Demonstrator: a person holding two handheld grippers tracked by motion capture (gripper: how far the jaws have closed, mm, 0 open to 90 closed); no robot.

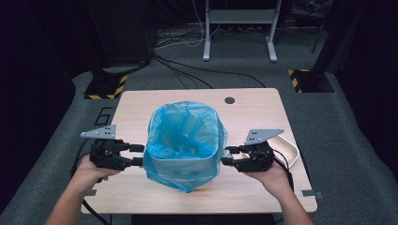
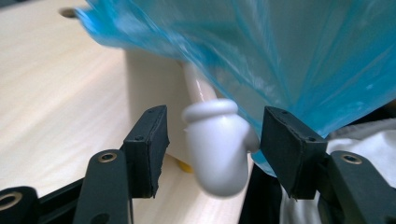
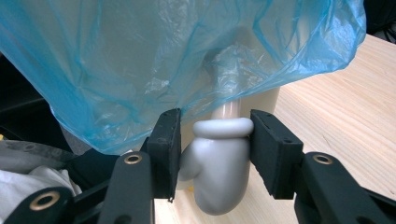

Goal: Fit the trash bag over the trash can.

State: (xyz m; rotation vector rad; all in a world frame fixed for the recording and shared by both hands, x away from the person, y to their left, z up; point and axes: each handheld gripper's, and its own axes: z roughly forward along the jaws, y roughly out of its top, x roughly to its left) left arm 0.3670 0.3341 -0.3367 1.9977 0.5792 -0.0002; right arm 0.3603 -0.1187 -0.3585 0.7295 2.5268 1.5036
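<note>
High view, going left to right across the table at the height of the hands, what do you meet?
Left gripper → bin lined with a blue bag → right gripper → white tray.

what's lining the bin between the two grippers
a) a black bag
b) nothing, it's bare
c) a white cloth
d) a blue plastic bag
d: a translucent blue plastic bag sits in the bin and folds over its rim, draping down the cream sides, as the high view and both gripper views show.
</note>
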